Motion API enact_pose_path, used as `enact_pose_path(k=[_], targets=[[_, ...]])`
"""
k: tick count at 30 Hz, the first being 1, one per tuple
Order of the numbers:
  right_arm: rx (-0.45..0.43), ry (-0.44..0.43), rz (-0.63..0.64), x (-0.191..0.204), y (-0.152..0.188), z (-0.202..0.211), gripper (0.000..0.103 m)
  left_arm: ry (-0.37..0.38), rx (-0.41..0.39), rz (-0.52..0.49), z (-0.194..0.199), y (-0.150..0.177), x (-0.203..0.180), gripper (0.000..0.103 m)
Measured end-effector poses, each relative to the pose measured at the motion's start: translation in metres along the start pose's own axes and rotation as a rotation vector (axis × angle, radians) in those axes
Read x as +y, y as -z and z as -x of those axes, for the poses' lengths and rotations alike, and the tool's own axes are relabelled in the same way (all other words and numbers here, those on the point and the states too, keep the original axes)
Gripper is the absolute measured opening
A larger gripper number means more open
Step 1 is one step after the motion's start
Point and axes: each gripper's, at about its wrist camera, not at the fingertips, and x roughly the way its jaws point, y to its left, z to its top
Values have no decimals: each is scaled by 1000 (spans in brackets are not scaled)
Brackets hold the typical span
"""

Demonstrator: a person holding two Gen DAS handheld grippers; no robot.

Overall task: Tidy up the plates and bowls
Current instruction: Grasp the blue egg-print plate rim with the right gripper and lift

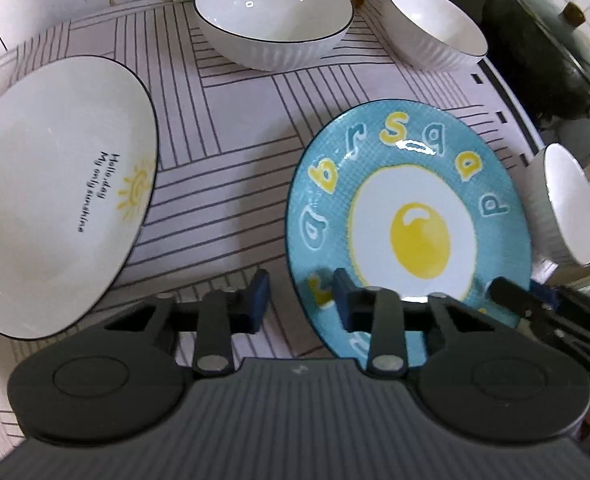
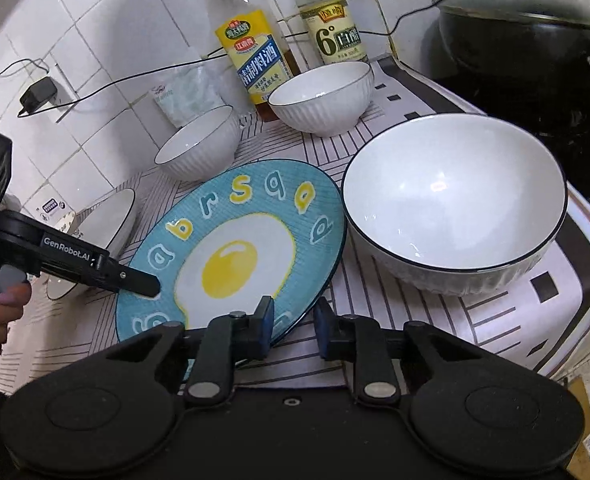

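A blue plate with a fried-egg picture (image 1: 411,216) lies on the striped mat, also in the right wrist view (image 2: 235,248). My left gripper (image 1: 301,300) is open, its jaws straddling the plate's near left rim. My right gripper (image 2: 293,326) is open, its jaws either side of the plate's near right rim. A white plate with a sun drawing (image 1: 55,192) lies to the left. A large white bowl (image 1: 273,16) and a small white bowl (image 1: 435,26) stand at the back. Another white bowl (image 2: 453,200) stands right of the blue plate.
Two bottles (image 2: 251,48) (image 2: 331,20) stand against the tiled wall. A black wok with a lid (image 2: 527,36) sits at the right on the stove. A charger and cable (image 2: 39,94) hang on the wall. The mat's edge (image 2: 583,280) drops off at the right.
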Motion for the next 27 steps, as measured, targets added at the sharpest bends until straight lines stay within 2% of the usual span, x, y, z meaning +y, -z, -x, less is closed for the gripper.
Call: enact_pose_path(k=[2,7,11,14,18,27], targets=[[3,-10,-22,-3,0,-5,25,14,-8,8,-2,1,-2,25],[-22,-30,-19,-7,2,-6,25,12,-30,30,-6,3,-5,25],[12,0,41,2,-4,-6,26,-13,-25,-16,-2,4,-10,25],[30,-37,18,2,-7,0,26,-18,-24,-26,10,8,-10,25],[44,-69,85,12,-13,11,26,-15,-3,35,27,11,-6,25],[45,-156,219,49,-40,18,26,-48,-82,128,75,19,12,26]])
